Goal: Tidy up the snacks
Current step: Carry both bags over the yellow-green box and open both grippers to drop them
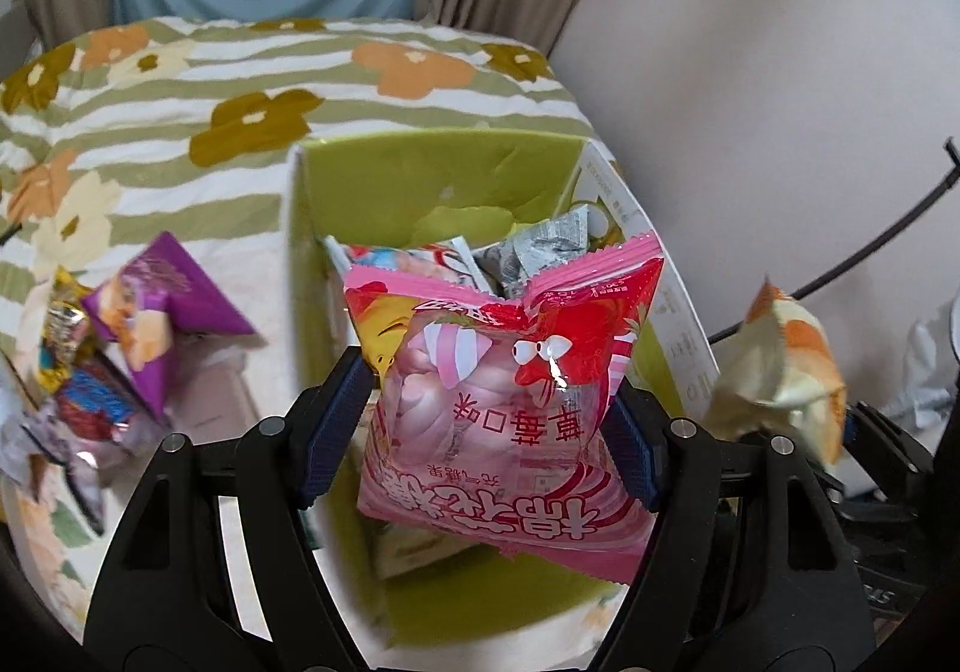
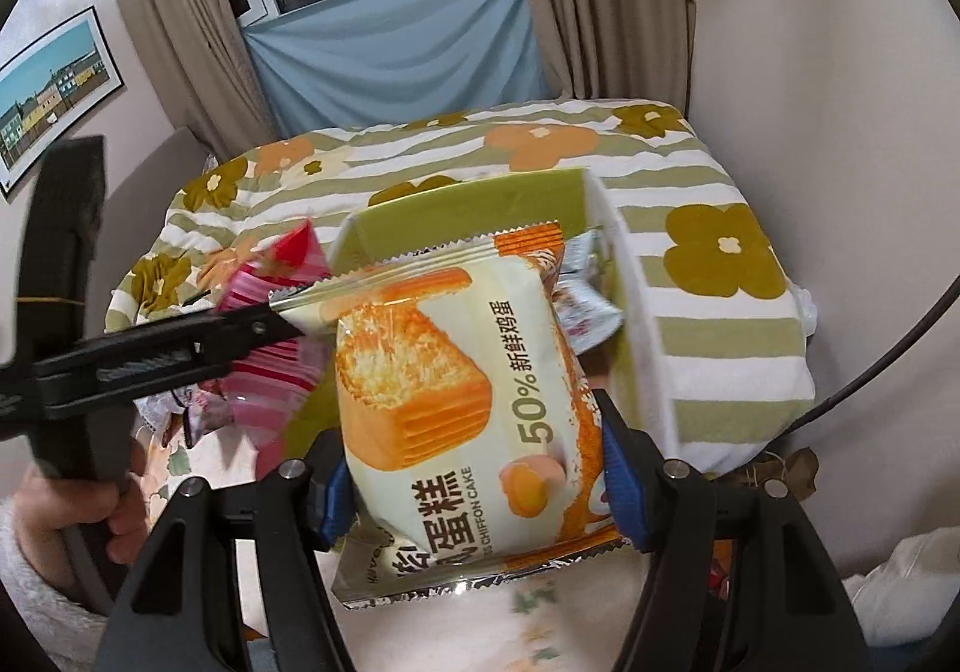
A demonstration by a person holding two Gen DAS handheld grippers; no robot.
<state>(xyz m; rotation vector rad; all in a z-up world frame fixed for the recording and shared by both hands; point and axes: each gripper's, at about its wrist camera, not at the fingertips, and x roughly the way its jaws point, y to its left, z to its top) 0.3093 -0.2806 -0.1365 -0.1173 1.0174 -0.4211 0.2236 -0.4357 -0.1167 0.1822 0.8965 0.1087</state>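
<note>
My left gripper [image 1: 489,420] is shut on a pink marshmallow packet [image 1: 504,390] and holds it over the open green box [image 1: 420,174], which has several snack packets inside. My right gripper [image 2: 474,480] is shut on a cream and orange chiffon cake packet [image 2: 456,384], held in front of the same green box [image 2: 456,210]. The cake packet also shows at the right of the left wrist view [image 1: 786,366]. The left gripper and its pink packet [image 2: 270,336] show at the left of the right wrist view.
A purple packet [image 1: 162,306] and several other loose snacks [image 1: 66,372] lie on the flowered green-striped bedding [image 1: 180,102] left of the box. A silver packet [image 2: 585,288] lies inside the box. A wall and a black cable [image 2: 888,348] are at the right.
</note>
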